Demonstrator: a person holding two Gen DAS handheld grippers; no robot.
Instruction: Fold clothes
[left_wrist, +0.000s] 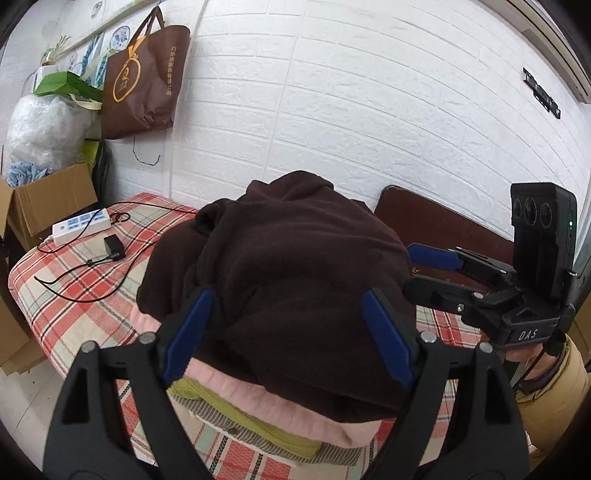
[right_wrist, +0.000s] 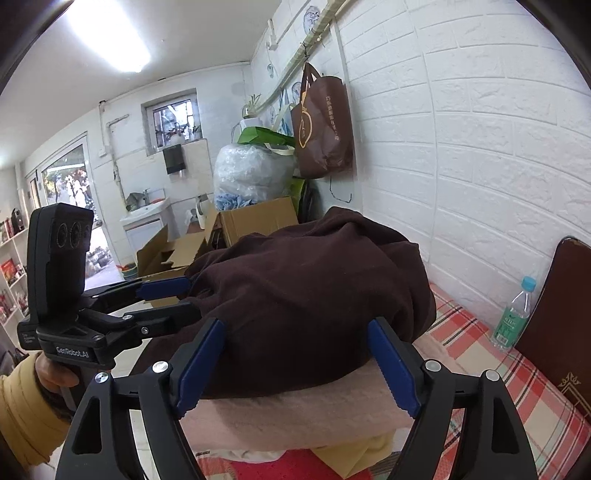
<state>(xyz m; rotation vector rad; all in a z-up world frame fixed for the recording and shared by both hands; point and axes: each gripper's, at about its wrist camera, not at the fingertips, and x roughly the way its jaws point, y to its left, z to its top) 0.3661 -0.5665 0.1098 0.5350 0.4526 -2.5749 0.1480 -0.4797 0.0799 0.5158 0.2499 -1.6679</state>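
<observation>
a: so, where are the clothes?

b: piled up on the checked tablecloth (left_wrist: 74, 295), against the white brick wall (left_wrist: 369, 110). a dark brown fleece garment (left_wrist: 288, 280) lies bunched on top, over a folded pink garment (right_wrist: 295, 413), with an olive-green piece (left_wrist: 236, 413) under that at the near edge.

a: and the grippers?

b: the left gripper (left_wrist: 286, 336) has its jaws spread wide, blue pads at either side of the brown fleece's near edge; the pads don't pinch it. the right gripper (right_wrist: 299, 369) is likewise wide open around the near end of the pile, clamping nothing. each is held by a hand in a yellow sleeve (right_wrist: 22, 406).

a: what's around the pile?

b: to the far left on the cloth, a white power strip (left_wrist: 81, 225) and a black adapter (left_wrist: 114, 248) with cables. to the right, a water bottle (right_wrist: 515, 314) beside a dark chair back (right_wrist: 554, 314). a brown tote bag (left_wrist: 147, 77) hangs on the wall, above cardboard boxes (right_wrist: 255, 221).
</observation>
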